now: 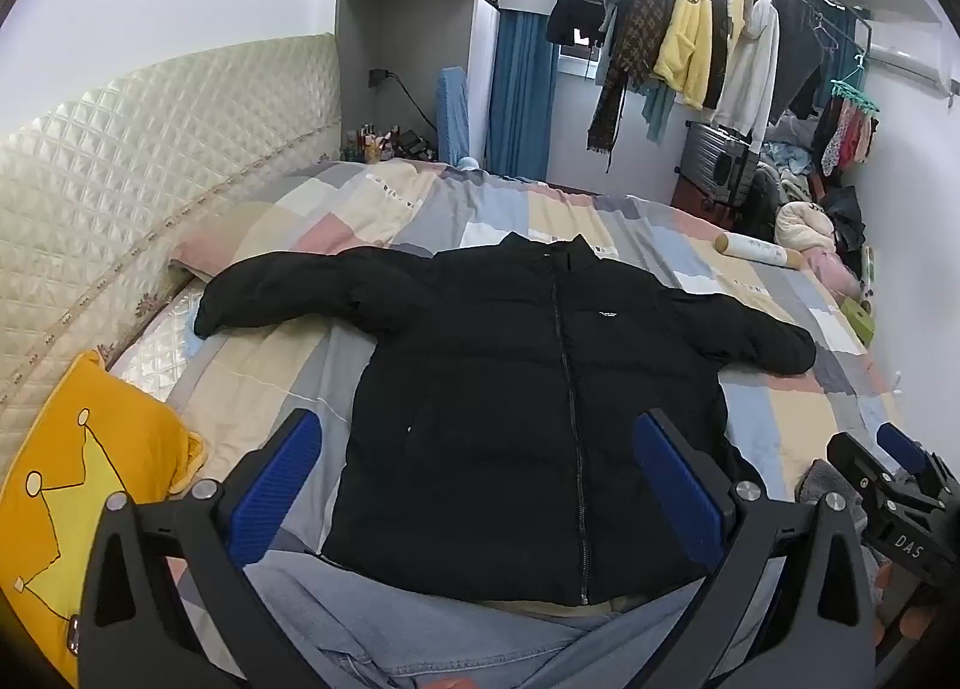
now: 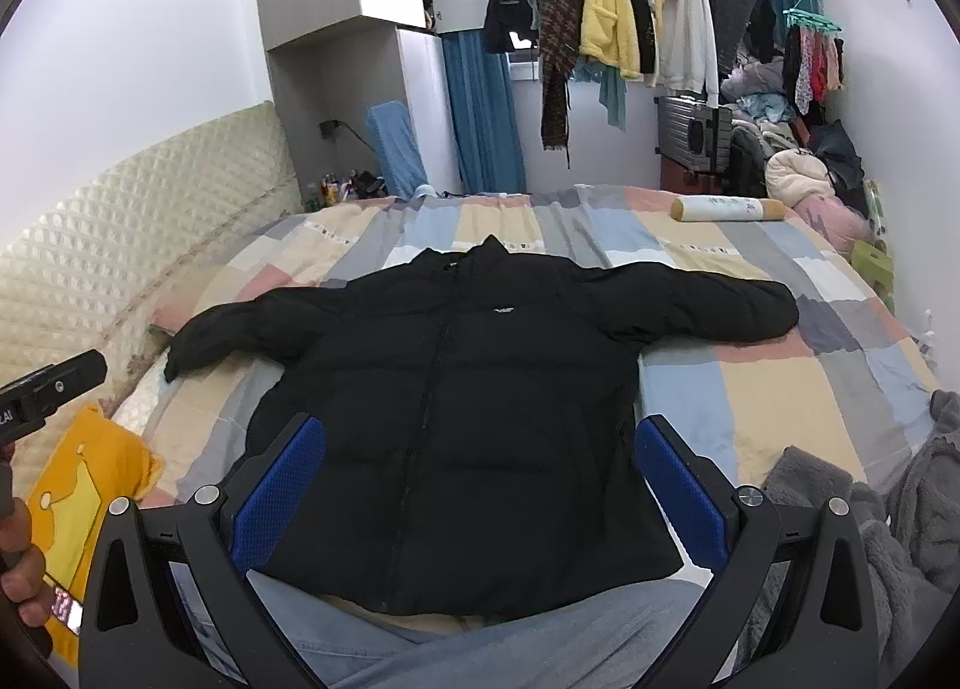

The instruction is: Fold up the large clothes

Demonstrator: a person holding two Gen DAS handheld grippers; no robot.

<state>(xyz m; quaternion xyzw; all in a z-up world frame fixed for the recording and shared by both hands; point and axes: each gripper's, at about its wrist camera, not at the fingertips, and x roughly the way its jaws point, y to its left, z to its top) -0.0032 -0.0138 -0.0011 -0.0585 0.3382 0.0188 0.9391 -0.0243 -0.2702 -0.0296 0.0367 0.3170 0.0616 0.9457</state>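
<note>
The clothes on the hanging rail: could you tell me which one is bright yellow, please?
The fleecy yellow jacket with a round chest badge, hanging between a brown patterned scarf and a black garment.

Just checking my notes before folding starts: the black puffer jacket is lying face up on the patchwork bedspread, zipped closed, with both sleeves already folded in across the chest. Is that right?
Not quite. The black puffer jacket does lie face up and zipped on the patchwork bedspread, but its sleeves are not folded in; both stretch outward to the sides. The right wrist view shows this most clearly.
</note>
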